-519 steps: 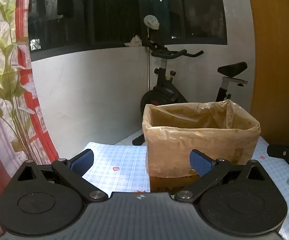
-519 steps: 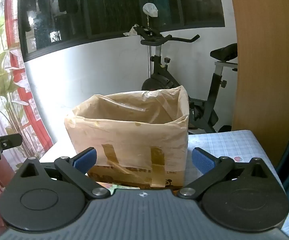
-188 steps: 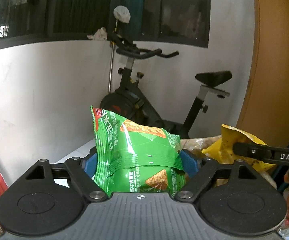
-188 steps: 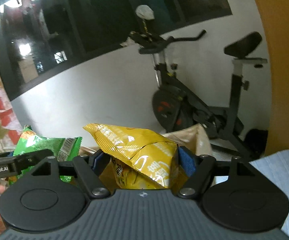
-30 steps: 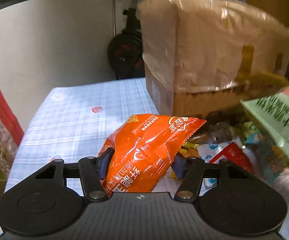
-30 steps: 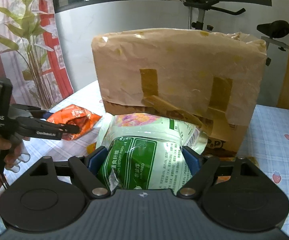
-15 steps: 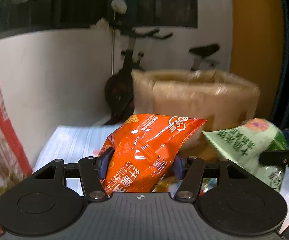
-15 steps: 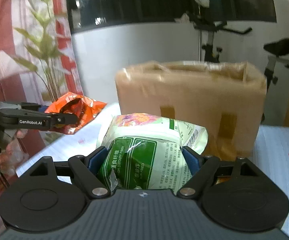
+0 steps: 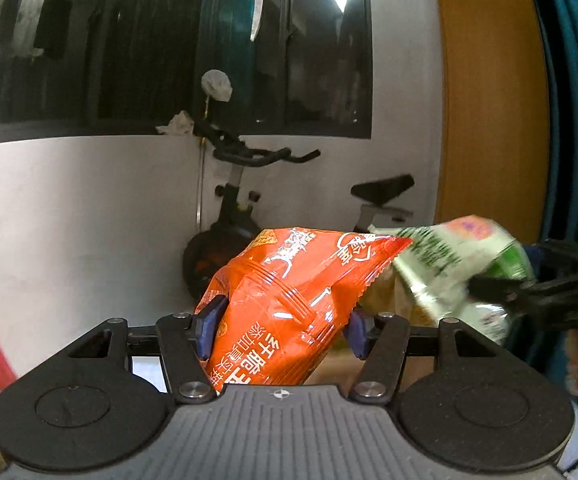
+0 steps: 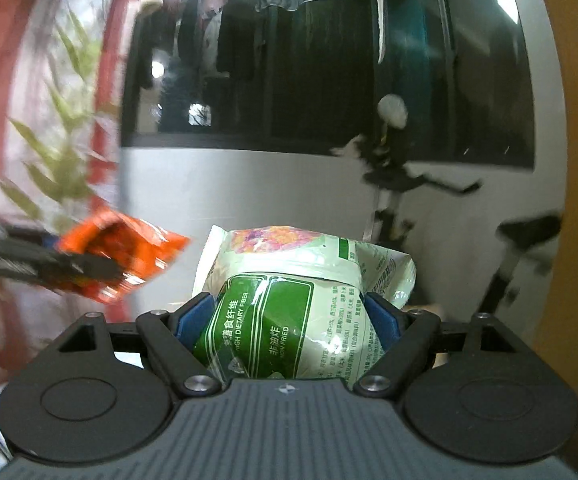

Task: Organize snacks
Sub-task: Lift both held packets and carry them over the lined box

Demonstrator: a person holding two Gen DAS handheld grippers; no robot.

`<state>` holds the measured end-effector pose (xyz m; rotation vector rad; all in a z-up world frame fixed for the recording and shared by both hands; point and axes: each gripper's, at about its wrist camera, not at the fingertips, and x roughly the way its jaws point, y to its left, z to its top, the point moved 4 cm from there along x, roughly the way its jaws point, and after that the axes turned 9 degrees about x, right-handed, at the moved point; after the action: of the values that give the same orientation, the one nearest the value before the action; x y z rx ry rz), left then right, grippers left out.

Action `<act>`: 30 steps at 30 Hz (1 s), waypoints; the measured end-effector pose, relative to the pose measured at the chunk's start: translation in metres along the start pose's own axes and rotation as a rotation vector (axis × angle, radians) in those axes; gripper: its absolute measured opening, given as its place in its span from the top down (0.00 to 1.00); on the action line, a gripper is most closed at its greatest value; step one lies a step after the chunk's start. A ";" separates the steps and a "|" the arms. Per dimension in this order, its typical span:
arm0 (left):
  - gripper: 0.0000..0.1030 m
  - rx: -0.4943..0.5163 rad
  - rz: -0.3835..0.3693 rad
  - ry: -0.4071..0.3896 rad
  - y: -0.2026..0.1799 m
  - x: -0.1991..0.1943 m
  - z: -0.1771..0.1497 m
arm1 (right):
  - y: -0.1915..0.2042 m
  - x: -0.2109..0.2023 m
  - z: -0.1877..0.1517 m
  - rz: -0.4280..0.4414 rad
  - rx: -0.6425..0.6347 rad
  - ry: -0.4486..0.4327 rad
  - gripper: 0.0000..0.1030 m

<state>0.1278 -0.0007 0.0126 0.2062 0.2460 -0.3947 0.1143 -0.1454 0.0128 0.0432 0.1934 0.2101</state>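
Between the blue pads of the left tool (image 9: pixel 281 328) sits an orange snack bag (image 9: pixel 289 300), pinched at its lower half and raised in the air. Just to its right, the right tool (image 10: pixel 289 320) clamps a pale green snack bag (image 10: pixel 297 312) the same way; the bags' top corners nearly meet. Behind both stands an exercise bike (image 9: pixel 241 208) against a white wall under a dark window (image 9: pixel 169 40).
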 end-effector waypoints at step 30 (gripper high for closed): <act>0.19 -0.025 -0.012 0.153 0.005 0.111 -0.003 | -0.054 0.091 -0.035 -0.060 0.041 0.206 0.13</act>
<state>0.2287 -0.0348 -0.0202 0.2105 0.4031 -0.3879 0.2062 -0.1781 -0.0420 0.0564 0.4042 0.1502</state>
